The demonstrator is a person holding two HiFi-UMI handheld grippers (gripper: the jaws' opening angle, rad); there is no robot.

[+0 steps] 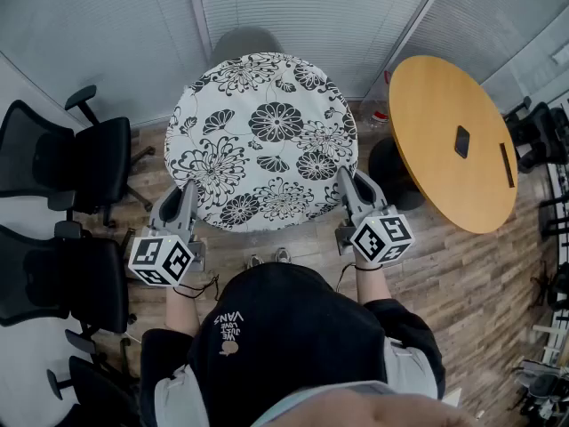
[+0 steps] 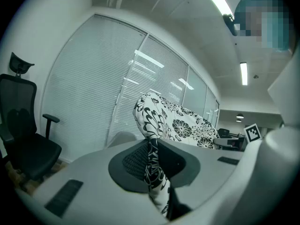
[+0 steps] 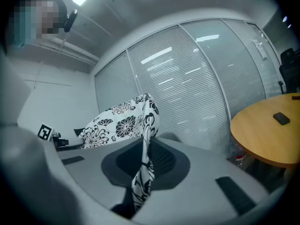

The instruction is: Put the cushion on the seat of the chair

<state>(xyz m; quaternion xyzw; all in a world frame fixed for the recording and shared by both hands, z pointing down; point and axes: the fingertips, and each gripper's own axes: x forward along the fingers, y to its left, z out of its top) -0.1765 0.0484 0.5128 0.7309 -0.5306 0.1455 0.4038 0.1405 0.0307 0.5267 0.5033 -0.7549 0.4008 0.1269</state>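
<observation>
A round cushion (image 1: pixel 265 140) in white fabric with black flowers hangs flat in the middle of the head view, held off the floor between both grippers. My left gripper (image 1: pixel 188 201) is shut on the cushion's near left edge, where the fabric (image 2: pixel 153 172) is pinched between the pads. My right gripper (image 1: pixel 345 188) is shut on the near right edge, with the cloth (image 3: pixel 143 172) squeezed in its jaws. A grey chair (image 1: pixel 242 43) shows only as a curved top behind the cushion's far edge; its seat is hidden under the cushion.
Black office chairs (image 1: pixel 80 163) line the left wall. A round wooden table (image 1: pixel 449 140) with a dark phone (image 1: pixel 461 140) stands to the right. Glass walls with blinds (image 1: pixel 311 7) close the far side. My feet (image 1: pixel 267 259) stand on wood flooring below the cushion.
</observation>
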